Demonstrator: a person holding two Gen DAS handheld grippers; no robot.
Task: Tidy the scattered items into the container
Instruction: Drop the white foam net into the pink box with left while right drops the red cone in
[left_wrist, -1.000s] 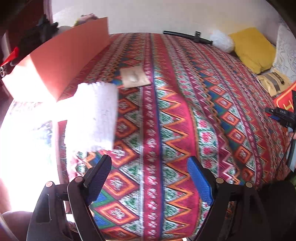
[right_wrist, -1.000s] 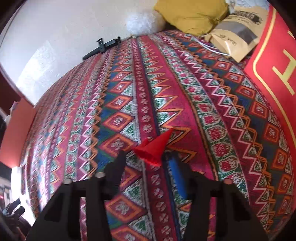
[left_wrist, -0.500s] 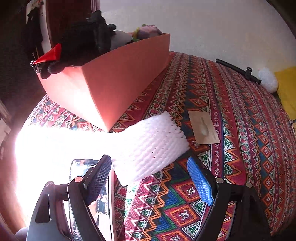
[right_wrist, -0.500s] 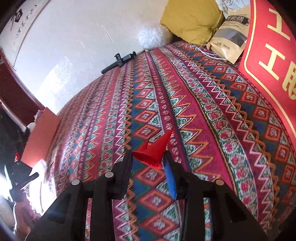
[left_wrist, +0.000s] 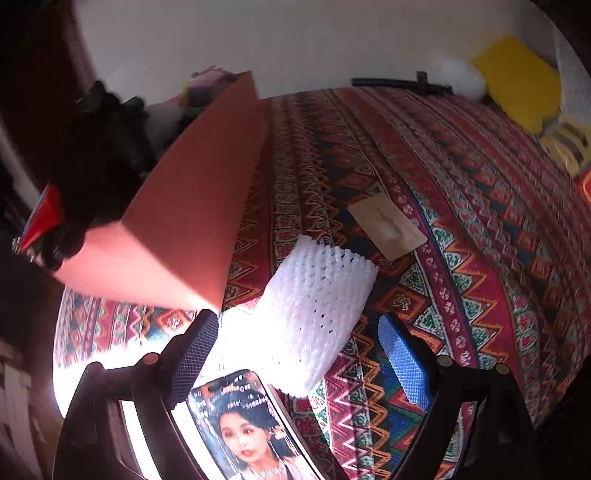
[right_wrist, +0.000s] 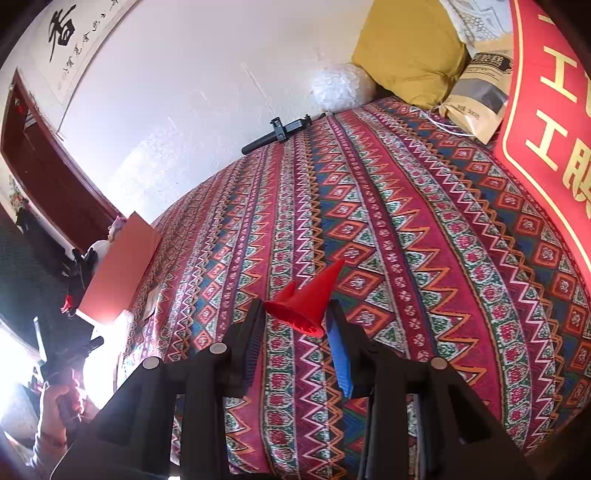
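Right gripper (right_wrist: 295, 325) is clamped on the red cone (right_wrist: 308, 301), carried well apart from the orange box (right_wrist: 122, 269); release inside is called for next.

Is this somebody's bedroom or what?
Probably a bedroom at home: a bed under a patterned blanket, a yellow pillow by the wall, and a calligraphy scroll hanging above a dark wooden door.

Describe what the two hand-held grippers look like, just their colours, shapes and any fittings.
Both are alike. The left hand-held gripper has a black frame that forks into two angular arms, each ending in a flat rectangular finger faced with a blue, finely textured pad. Small round copper-coloured fasteners sit on the arms. The right hand-held gripper has the same black arms, blue pads and round fasteners. No cables or markings show.
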